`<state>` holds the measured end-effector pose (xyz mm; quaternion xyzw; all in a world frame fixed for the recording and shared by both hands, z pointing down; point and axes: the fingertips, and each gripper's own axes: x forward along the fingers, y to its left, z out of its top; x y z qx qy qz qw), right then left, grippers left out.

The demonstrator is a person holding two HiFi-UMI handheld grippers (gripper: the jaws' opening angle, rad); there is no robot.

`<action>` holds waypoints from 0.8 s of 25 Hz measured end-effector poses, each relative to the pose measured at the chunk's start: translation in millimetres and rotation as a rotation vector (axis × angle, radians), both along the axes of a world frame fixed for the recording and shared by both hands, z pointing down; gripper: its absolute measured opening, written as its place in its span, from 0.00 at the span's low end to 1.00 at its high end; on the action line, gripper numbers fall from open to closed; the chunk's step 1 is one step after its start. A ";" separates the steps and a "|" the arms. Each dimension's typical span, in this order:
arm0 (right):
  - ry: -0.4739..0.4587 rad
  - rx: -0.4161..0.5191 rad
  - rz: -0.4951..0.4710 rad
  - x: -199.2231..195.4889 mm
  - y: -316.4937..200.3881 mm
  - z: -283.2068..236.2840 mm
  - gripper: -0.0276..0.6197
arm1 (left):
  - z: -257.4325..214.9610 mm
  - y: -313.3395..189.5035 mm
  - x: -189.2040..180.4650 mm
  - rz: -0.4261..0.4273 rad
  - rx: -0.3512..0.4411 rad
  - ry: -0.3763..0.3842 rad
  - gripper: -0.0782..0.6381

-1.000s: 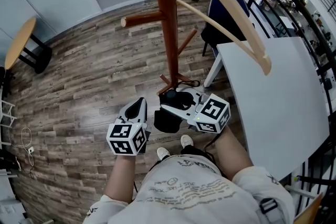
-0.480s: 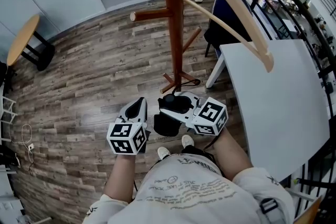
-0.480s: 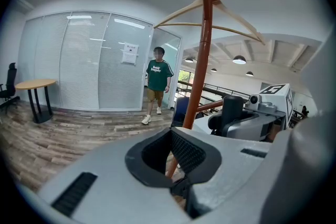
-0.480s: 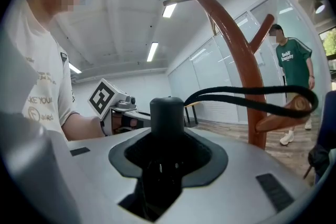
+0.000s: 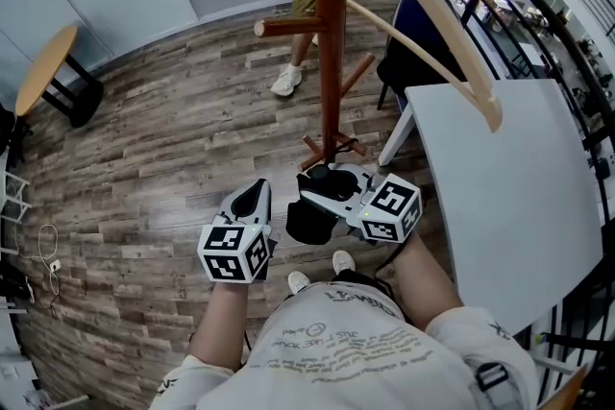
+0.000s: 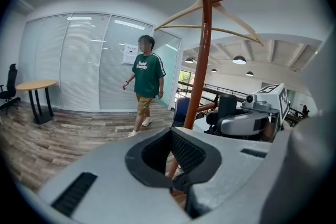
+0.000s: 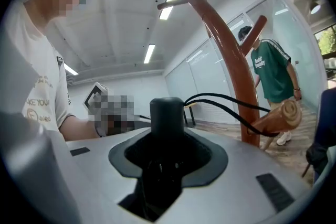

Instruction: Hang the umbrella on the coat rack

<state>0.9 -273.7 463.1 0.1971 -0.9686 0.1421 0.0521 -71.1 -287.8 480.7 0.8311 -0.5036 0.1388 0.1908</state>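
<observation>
The umbrella [image 5: 307, 224] is being carried folded up, low in front of the body and just short of the foot of the coat rack [image 5: 329, 34]. It's being pinched by the right gripper [image 5: 320, 189] around its stubby handle [image 7: 167, 113]. The fingers are being pressed onto the handle from both sides, with the cap sticking out past them and the bundled canopy hanging below.

Best guess is it's being gripped there so the wrist strap [image 7: 226, 102] is being left free out front, since that loop is what has to go over a peg. In the right gripper view the strap is being stretched out toward the tip of a low peg [image 7: 282, 114] on the rack. Whether it's actually being caught on the peg or is just passing in front of it can't be told.

The left gripper [image 5: 254, 199] is being held just beside the umbrella but apart from it, fingers pressed together on nothing. It's probably being parked there to be out of the way yet near enough to help with the loop.

The white worktop [image 5: 509, 197] on the right isn't being used for anything. Someone in a green shirt [image 6: 146, 73] is being caught mid-stride behind the rack.
</observation>
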 end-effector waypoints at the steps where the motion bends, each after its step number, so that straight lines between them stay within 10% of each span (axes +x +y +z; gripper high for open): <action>1: 0.002 0.000 0.001 -0.6 -2.5 0.9 0.27 | -0.6 0.6 0.1 -0.001 0.002 -0.001 0.12; 20: 0.069 -0.091 0.098 -27.2 -47.0 39.1 0.27 | -3.6 18.3 -34.1 -0.094 0.000 -0.008 0.12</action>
